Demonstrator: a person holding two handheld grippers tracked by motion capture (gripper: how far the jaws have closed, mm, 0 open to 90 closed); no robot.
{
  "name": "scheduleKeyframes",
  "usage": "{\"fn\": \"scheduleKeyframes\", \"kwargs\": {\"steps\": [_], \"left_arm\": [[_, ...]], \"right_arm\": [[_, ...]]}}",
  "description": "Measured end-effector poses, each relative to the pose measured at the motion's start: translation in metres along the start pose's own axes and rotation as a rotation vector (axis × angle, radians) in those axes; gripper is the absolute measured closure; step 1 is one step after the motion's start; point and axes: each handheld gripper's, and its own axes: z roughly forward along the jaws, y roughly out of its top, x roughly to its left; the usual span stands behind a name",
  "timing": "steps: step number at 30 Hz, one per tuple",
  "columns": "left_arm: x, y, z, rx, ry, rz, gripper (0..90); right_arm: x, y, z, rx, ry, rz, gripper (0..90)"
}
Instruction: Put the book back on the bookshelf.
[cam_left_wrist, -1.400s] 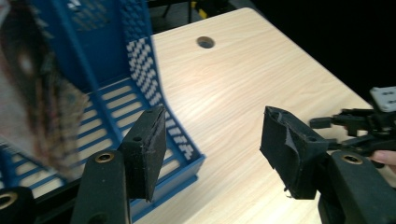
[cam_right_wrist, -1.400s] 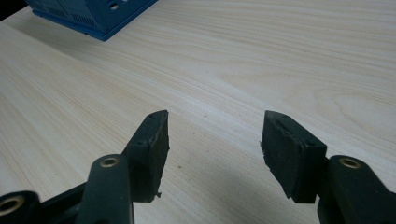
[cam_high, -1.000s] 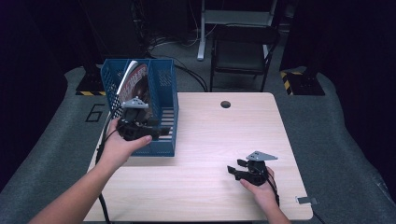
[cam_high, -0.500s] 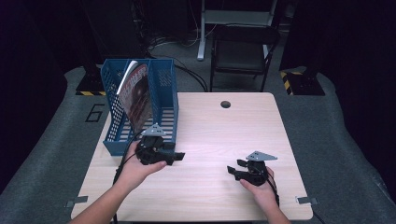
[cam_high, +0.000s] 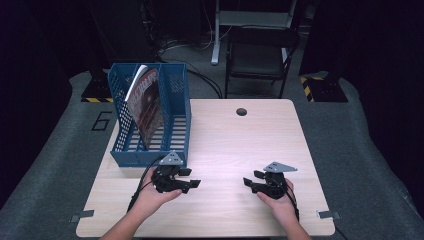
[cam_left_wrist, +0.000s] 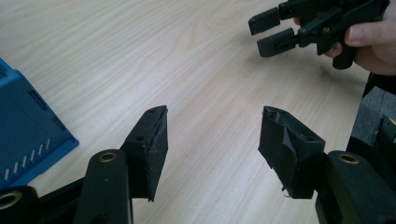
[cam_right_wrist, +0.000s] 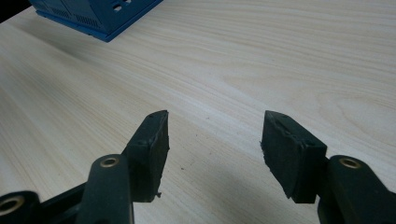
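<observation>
While leaning left, the magazine (cam_high: 146, 107) stands in the file rack (cam_high: 172, 132).

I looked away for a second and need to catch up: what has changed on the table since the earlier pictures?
The left gripper has come away from the blue file rack, back toward the person and down to the table; its jaws are open with nothing between them. The magazine stays leaning in the rack. The right gripper has kept its place, open and empty.
</observation>
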Motion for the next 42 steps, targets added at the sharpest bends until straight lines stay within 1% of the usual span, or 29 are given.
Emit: {"fn": "scheduleKeyframes", "kwargs": {"steps": [2, 5, 7, 8, 11, 14, 15, 16, 17, 19, 20, 21, 22, 24, 25, 26, 27, 28, 29, 31, 33, 34, 35, 36, 38, 39, 40, 41, 42], "left_arm": [[0.001, -0.007, 0.003, 0.019, -0.007, 0.011, 42.0], [0.002, -0.016, 0.008, 0.035, 0.010, 0.016, 42.0], [0.003, -0.023, 0.011, 0.043, 0.015, 0.009, 42.1], [0.004, -0.026, 0.012, 0.042, 0.007, -0.005, 42.1], [0.007, -0.031, 0.015, 0.039, 0.020, -0.007, 42.0], [0.009, -0.035, 0.019, 0.033, 0.019, -0.011, 42.0], [0.009, -0.037, 0.021, 0.032, 0.018, -0.022, 42.0], [0.010, -0.039, 0.023, 0.037, 0.020, -0.023, 42.0], [0.010, -0.040, 0.025, 0.048, 0.014, -0.014, 42.0], [0.009, -0.043, 0.030, 0.054, 0.008, -0.024, 42.0], [0.009, -0.044, 0.033, 0.060, -0.002, -0.022, 42.0], [0.009, -0.046, 0.035, 0.066, 0.003, -0.013, 41.9], [0.009, -0.047, 0.038, 0.073, 0.013, 0.003, 41.9], [0.008, -0.049, 0.042, 0.090, 0.013, 0.016, 41.8], [0.008, -0.049, 0.044, 0.101, 0.013, 0.024, 41.8], [0.007, -0.050, 0.046, 0.102, 0.012, 0.028, 41.7], [0.008, -0.050, 0.046, 0.116, 0.006, 0.037, 41.7], [0.007, -0.051, 0.048, 0.113, 0.011, 0.029, 41.6], [0.007, -0.052, 0.050, 0.113, 0.007, 0.030, 41.5], [0.006, -0.053, 0.052, 0.127, 0.004, 0.029, 41.5], [0.007, -0.054, 0.055, 0.138, 0.003, 0.039, 41.3], [0.007, -0.054, 0.056, 0.132, 0.003, 0.031, 41.3], [0.006, -0.055, 0.057, 0.132, -0.006, 0.022, 41.2], [0.007, -0.055, 0.057, 0.136, -0.009, 0.032, 41.1], [0.007, -0.055, 0.057, 0.135, -0.002, 0.039, 40.8], [0.007, -0.055, 0.057, 0.136, 0.000, 0.042, 40.8], [0.007, -0.055, 0.057, 0.136, 0.001, 0.040, 40.7], [0.007, -0.056, 0.058, 0.134, 0.004, 0.037, 40.6], [0.008, -0.056, 0.057, 0.133, 0.005, 0.042, 40.7]], "right_arm": [[0.000, 0.000, 0.000, 0.002, 0.000, -0.001, 41.3], [0.000, 0.000, 0.000, 0.005, 0.001, -0.001, 41.2], [0.001, 0.000, 0.000, 0.001, 0.001, 0.000, 41.3], [0.001, 0.000, 0.000, 0.002, 0.001, -0.001, 41.2], [0.000, 0.000, 0.000, 0.005, 0.000, -0.001, 41.2], [0.000, 0.000, 0.000, 0.007, 0.000, -0.001, 41.2], [0.000, 0.000, 0.000, 0.006, 0.000, 0.000, 41.2], [0.000, 0.000, 0.000, 0.003, 0.000, 0.000, 41.2], [0.000, 0.000, 0.000, 0.004, 0.001, -0.001, 41.2], [0.001, 0.000, 0.000, 0.004, 0.001, -0.001, 41.2], [0.001, 0.000, 0.000, 0.003, 0.002, -0.001, 41.2], [0.001, 0.000, 0.000, 0.002, 0.003, -0.003, 41.2], [0.001, 0.000, 0.000, 0.003, 0.003, -0.002, 41.2], [0.001, 0.000, 0.000, 0.004, 0.002, 0.000, 41.2], [0.000, 0.000, 0.000, -0.001, 0.003, -0.011, 41.2], [0.000, 0.000, 0.000, -0.002, 0.003, -0.011, 41.2], [0.000, 0.000, 0.000, -0.004, 0.003, -0.011, 41.2], [0.000, 0.000, 0.000, -0.001, 0.003, -0.010, 41.2], [0.000, 0.000, 0.000, 0.000, 0.003, -0.009, 41.2], [0.001, 0.000, 0.000, 0.004, 0.004, 0.001, 41.2], [0.001, 0.000, 0.000, 0.001, 0.005, -0.008, 41.2], [0.001, 0.000, 0.000, 0.001, 0.005, -0.008, 41.2], [0.001, 0.000, 0.000, 0.004, 0.003, 0.000, 41.2], [0.001, 0.000, 0.000, 0.005, 0.003, 0.000, 41.2], [0.001, 0.000, 0.000, 0.006, 0.002, -0.002, 41.2], [0.001, 0.000, 0.001, 0.006, 0.001, -0.019, 41.2], [0.000, 0.000, 0.001, 0.009, 0.005, -0.023, 41.2], [0.001, 0.000, 0.001, 0.010, -0.001, -0.012, 41.2], [0.001, 0.000, 0.002, 0.010, -0.002, -0.015, 41.2]]}}
